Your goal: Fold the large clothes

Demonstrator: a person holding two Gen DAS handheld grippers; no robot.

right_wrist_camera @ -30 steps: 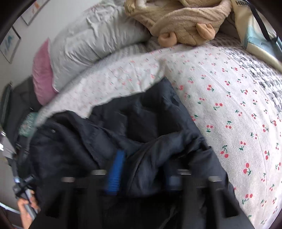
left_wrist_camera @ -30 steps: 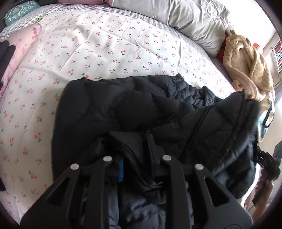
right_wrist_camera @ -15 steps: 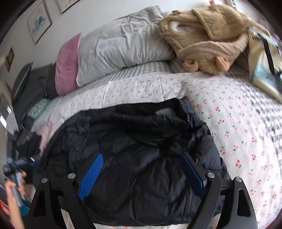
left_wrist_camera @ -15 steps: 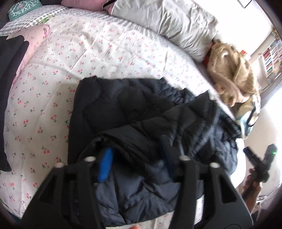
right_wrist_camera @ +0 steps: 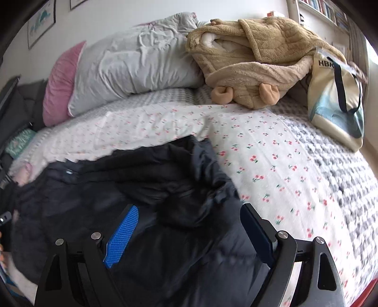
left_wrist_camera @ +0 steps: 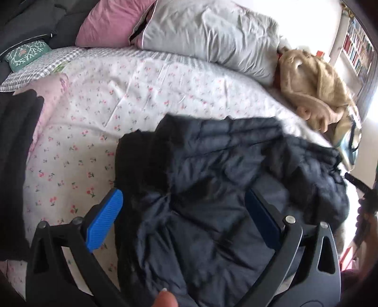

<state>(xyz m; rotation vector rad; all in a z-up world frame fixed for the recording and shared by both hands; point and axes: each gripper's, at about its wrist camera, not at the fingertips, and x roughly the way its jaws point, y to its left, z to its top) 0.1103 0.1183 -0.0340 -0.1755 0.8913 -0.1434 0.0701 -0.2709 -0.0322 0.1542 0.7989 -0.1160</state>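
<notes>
A dark navy puffer jacket point(left_wrist_camera: 224, 179) lies bunched and partly folded on the cherry-print bedspread point(left_wrist_camera: 99, 111). It also shows in the right wrist view point(right_wrist_camera: 146, 189). My left gripper point(left_wrist_camera: 184, 207) is open above the jacket's near left part, its blue pads wide apart and holding nothing. My right gripper point(right_wrist_camera: 189, 222) is open above the jacket's near right part, also empty. The right gripper's body shows at the right edge of the left wrist view.
A grey pillow point(left_wrist_camera: 208, 35) and a pink pillow point(left_wrist_camera: 111, 21) lie at the head of the bed. A tan fleece garment point(right_wrist_camera: 255, 56) and a tote bag point(right_wrist_camera: 337, 99) sit at the far right. Dark clothing point(left_wrist_camera: 14, 151) lies at the left edge.
Both grippers were shut on the jacket a second ago. They have let go, opened wide and pulled back. The jacket has dropped onto the bed.
</notes>
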